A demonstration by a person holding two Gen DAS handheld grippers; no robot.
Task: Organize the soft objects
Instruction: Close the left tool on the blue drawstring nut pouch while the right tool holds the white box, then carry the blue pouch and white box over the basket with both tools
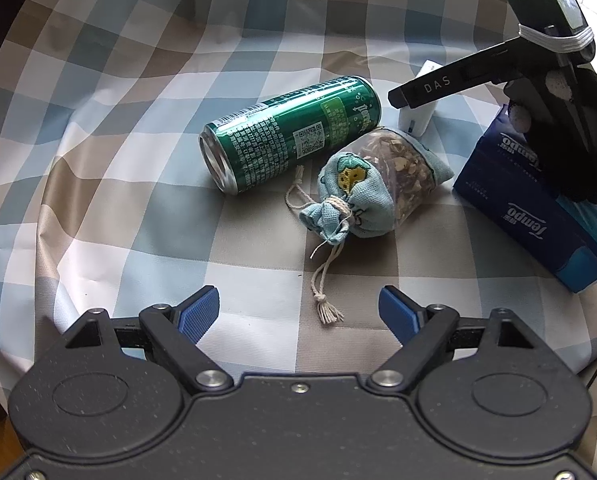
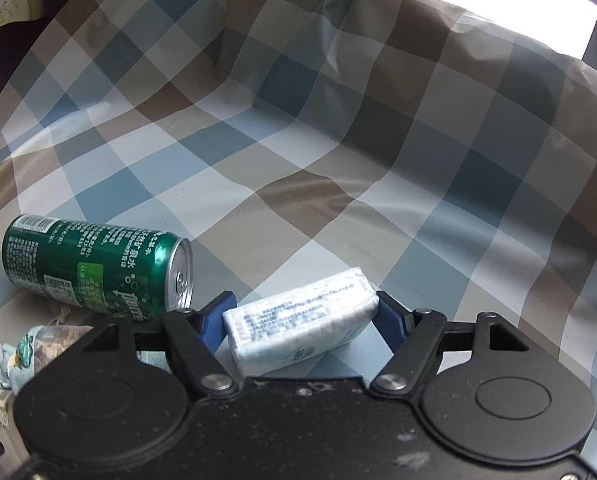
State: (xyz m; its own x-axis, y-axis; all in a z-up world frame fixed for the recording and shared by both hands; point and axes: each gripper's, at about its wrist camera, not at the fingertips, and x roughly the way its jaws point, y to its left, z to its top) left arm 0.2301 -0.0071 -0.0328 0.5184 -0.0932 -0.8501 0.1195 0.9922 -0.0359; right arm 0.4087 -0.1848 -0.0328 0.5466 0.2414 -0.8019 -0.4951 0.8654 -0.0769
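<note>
My right tool (image 2: 300,316) grips the white plastic-wrapped tissue packet (image 2: 298,320) just beside the green drink can (image 2: 98,268); next, lift gently. Left tool (image 1: 298,312) waits open.

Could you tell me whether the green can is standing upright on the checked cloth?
No, the green can lies on its side on the checked cloth, beside the drawstring pouch.

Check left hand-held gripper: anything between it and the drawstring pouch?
Nothing visible. The left hand-held gripper stands open over bare checked cloth, with only the pouch's own cord trailing toward it. The drawstring pouch lies straight ahead; the green can sits behind it to the left, off the approach line.
</note>
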